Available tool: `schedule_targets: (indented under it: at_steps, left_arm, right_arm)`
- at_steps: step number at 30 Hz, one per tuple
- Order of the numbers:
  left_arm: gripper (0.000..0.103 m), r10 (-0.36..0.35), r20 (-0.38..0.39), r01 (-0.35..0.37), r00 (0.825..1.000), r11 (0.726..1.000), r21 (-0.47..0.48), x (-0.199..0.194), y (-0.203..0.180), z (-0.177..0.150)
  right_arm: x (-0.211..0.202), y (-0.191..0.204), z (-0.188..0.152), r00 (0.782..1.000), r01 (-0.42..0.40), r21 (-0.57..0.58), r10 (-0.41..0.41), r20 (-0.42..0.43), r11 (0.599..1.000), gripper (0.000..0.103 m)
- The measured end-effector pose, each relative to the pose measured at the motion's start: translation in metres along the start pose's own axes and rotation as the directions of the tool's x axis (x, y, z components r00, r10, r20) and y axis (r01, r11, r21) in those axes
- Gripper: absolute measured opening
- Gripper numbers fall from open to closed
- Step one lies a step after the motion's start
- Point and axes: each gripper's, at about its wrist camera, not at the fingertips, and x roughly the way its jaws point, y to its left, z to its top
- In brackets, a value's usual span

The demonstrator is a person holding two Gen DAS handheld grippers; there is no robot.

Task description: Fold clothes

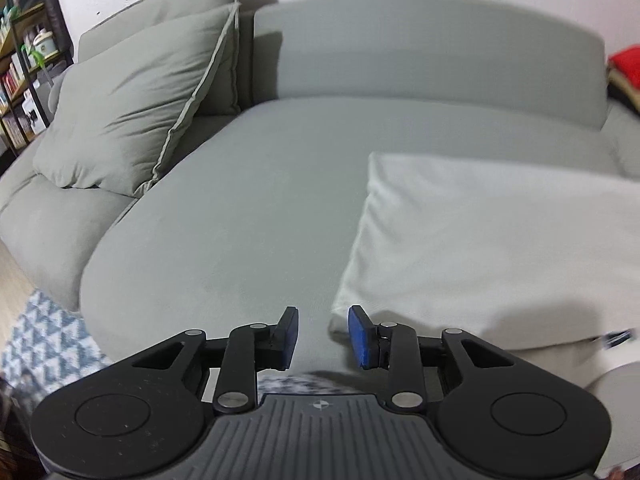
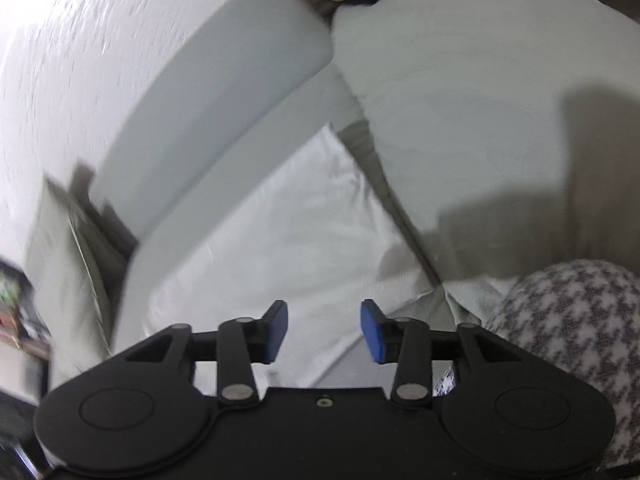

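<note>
A white garment (image 1: 480, 248) lies flat in a folded rectangle on the grey sofa seat (image 1: 240, 216), to the right in the left wrist view. My left gripper (image 1: 323, 336) is open and empty, just short of the garment's near left corner. In the right wrist view the same white garment (image 2: 288, 232) lies ahead and below. My right gripper (image 2: 324, 330) is open and empty above its near edge. That view is blurred.
A large grey cushion (image 1: 136, 108) leans at the sofa's left end, with a backrest (image 1: 432, 48) behind. A red and dark clothes pile (image 1: 626, 68) sits at the far right. A houndstooth fabric (image 2: 580, 320) is at the right. A shelf (image 1: 24, 64) and patterned rug (image 1: 48, 340) are on the left.
</note>
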Motion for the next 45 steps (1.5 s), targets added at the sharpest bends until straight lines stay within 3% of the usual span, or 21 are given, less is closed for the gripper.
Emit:
schedule_targets:
  at_steps: [2,7,13,18,22,24,27,33,36,39,45]
  left_arm:
    - [0.034,-0.043,0.017,0.043,0.999,0.999,0.002,-0.005,-0.010,0.006]
    - [0.034,-0.135,0.021,0.133,0.991,0.989,0.070,-0.007,-0.050,0.009]
    - [0.035,-0.181,0.007,0.178,0.984,0.973,0.146,-0.006,-0.076,0.000]
    - [0.035,-0.176,-0.014,0.176,0.984,0.978,0.114,-0.001,-0.069,-0.003]
    - [0.035,-0.170,-0.025,0.172,0.985,0.982,0.074,0.001,-0.061,-0.003]
    - [0.035,-0.168,-0.026,0.169,0.985,0.983,0.064,0.001,-0.059,-0.004]
    - [0.035,-0.165,-0.029,0.167,0.986,0.985,0.054,0.001,-0.056,-0.005]
    - [0.035,-0.167,-0.038,0.167,0.985,0.986,0.011,0.003,-0.045,-0.007]
    - [0.035,-0.166,-0.041,0.166,0.985,0.986,-0.015,0.003,-0.038,-0.006]
    - [0.035,-0.175,-0.028,0.174,0.984,0.984,-0.037,0.002,-0.030,-0.005]
    - [0.035,-0.172,-0.058,0.167,0.983,0.982,-0.082,0.026,-0.019,0.004]
  right_arm:
    - [-0.003,-0.006,0.006,1.000,-0.031,0.060,0.031,0.007,0.998,0.043]
    - [0.013,-0.011,-0.005,0.991,-0.087,0.197,0.106,-0.087,0.977,0.043]
    - [0.024,-0.012,-0.020,0.990,0.011,0.289,0.030,-0.135,0.957,0.042]
    - [0.041,-0.035,-0.025,0.992,-0.031,0.457,0.082,-0.092,0.889,0.028]
    - [0.047,-0.041,-0.029,0.994,-0.081,0.520,0.110,-0.025,0.850,0.033]
    - [0.048,-0.042,-0.032,0.992,-0.115,0.521,0.122,0.021,0.846,0.038]
    - [0.049,-0.042,-0.035,0.988,-0.152,0.522,0.129,0.082,0.839,0.038]
    - [0.054,-0.044,-0.021,0.972,-0.187,0.435,0.101,0.212,0.881,0.039]
    - [0.060,-0.044,-0.015,0.969,-0.191,0.397,0.108,0.222,0.898,0.038]
    - [0.057,-0.043,-0.019,0.969,-0.229,0.426,0.162,0.188,0.875,0.037]
    - [0.063,-0.043,-0.015,0.970,-0.218,0.412,0.149,0.193,0.885,0.034]
